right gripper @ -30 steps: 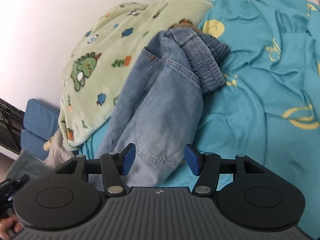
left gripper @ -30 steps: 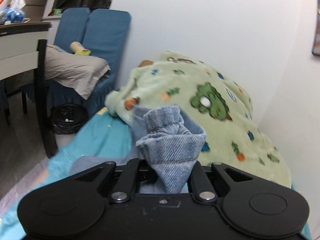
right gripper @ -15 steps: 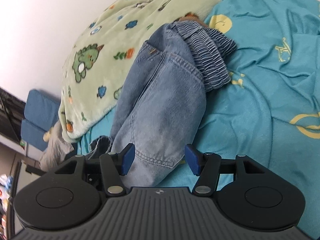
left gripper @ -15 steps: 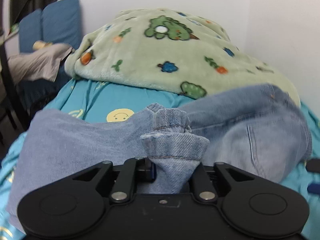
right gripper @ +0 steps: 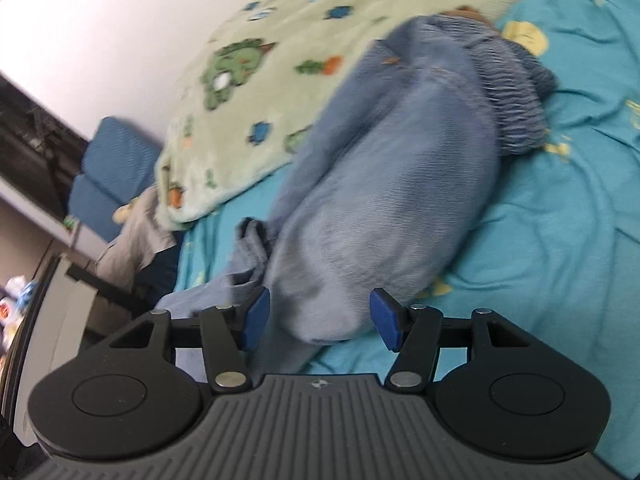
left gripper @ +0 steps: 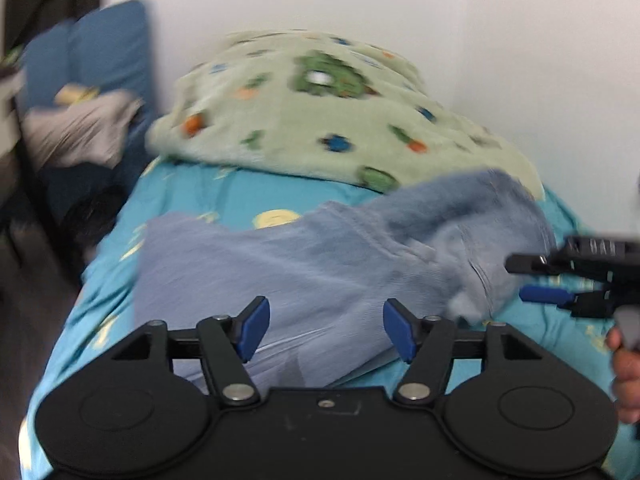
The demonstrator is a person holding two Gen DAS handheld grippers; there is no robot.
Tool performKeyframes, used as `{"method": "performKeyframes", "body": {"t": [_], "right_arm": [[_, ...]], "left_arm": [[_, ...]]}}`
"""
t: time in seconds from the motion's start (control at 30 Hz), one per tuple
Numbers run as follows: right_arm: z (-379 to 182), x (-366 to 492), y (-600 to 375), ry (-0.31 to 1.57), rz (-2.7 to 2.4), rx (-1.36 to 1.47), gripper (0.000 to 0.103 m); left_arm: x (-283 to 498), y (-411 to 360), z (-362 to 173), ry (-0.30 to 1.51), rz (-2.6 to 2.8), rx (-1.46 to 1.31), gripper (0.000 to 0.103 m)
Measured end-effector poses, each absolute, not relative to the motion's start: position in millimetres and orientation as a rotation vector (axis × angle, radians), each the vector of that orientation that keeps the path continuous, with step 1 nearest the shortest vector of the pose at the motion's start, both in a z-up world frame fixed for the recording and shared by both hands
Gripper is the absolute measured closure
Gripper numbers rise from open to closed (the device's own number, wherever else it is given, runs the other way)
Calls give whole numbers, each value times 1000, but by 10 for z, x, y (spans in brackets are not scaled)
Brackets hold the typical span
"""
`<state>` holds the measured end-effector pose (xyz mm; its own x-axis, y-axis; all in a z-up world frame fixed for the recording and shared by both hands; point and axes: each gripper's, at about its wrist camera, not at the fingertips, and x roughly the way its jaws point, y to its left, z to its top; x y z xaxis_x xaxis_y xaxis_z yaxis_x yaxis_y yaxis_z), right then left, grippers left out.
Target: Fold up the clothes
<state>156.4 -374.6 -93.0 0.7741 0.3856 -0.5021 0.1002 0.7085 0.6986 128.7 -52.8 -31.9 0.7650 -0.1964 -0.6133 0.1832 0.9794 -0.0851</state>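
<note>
Left gripper (left gripper: 325, 328) angling down over folded jeans (left gripper: 304, 264), jaws opening, denim unpinched, right gripper (right gripper: 316, 320) at three o'clock, jaws gaping, gripping nothing, dinosaur blanket (left gripper: 320, 120) lying at twelve.

One pair of blue jeans (left gripper: 304, 264) ahead of the fingers, one green dinosaur-print blanket (left gripper: 320, 120) beyond it, one turquoise bedsheet (right gripper: 560, 208) beneath both, two blue cushions (right gripper: 108, 168) far left of the fingers, and two grippers, left gripper (left gripper: 325, 326) and right gripper (right gripper: 318, 317).
</note>
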Motion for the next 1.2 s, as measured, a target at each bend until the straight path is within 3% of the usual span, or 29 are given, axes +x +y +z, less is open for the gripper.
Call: {"method": "performKeyframes", "body": {"t": [0.3,0.5,0.63,0.73,0.93,1.2], "right_arm": [[-696,1718,-3084,573,281,515,46],[-800,1968,-2784,581,231,427,52],[-789,1863,-2568,479,252,256,55],[-910,1834,-2453,500,261,122,63],[-1305,2012,-2551,682,208,172,65],[-1244,1964,-2670,656,193,339,63]], "left_arm": [[1308,532,-328,705,-3,-335,40],[1436,582,-463,707,41,-286,40],[1526,547,-551,694,23,-256,40],[1616,555,-622,709,13,-255,40],[1666,589,-679,736,11,-276,40],[1623,652,-666,741,10,-327,39]]}}
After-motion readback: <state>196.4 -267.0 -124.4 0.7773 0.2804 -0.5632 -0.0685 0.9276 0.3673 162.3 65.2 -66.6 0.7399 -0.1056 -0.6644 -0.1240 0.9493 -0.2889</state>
